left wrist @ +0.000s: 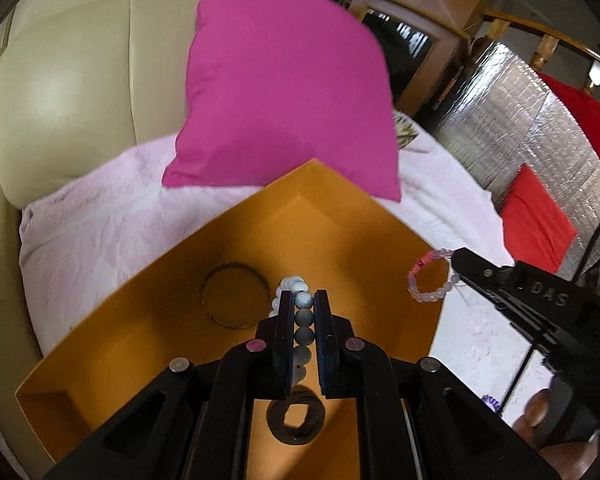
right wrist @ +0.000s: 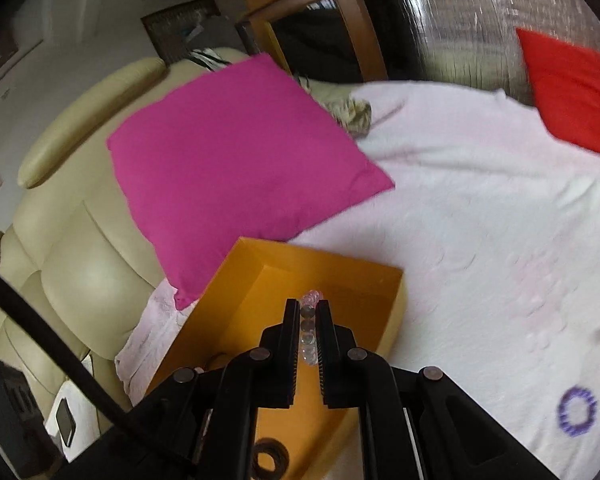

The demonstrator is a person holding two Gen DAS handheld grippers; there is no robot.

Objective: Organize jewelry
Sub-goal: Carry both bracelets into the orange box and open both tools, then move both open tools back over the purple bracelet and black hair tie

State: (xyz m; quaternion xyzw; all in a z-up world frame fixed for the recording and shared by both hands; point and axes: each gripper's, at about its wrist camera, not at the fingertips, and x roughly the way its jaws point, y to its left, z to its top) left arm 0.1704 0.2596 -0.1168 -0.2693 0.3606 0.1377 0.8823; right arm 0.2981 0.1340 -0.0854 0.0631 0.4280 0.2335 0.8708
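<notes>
An orange box (left wrist: 148,320) lies on a white blanket. In the left wrist view my left gripper (left wrist: 304,300) is shut on a pale blue bead bracelet (left wrist: 303,300) held over the box. Inside the box lie a thin dark bangle (left wrist: 236,296) and a dark ring-shaped band (left wrist: 296,420). My right gripper (left wrist: 456,256) comes in from the right, shut on a pink and lilac bead bracelet (left wrist: 428,280) at the box's right edge. In the right wrist view the right gripper (right wrist: 309,306) holds these clear beads (right wrist: 308,320) over the orange box (right wrist: 340,284).
A magenta cushion (left wrist: 284,92) leans on the cream sofa (left wrist: 60,92) behind the box. A purple coiled band (right wrist: 577,411) lies on the white blanket (right wrist: 480,220) to the right. A red cushion (right wrist: 576,84) sits at the far right.
</notes>
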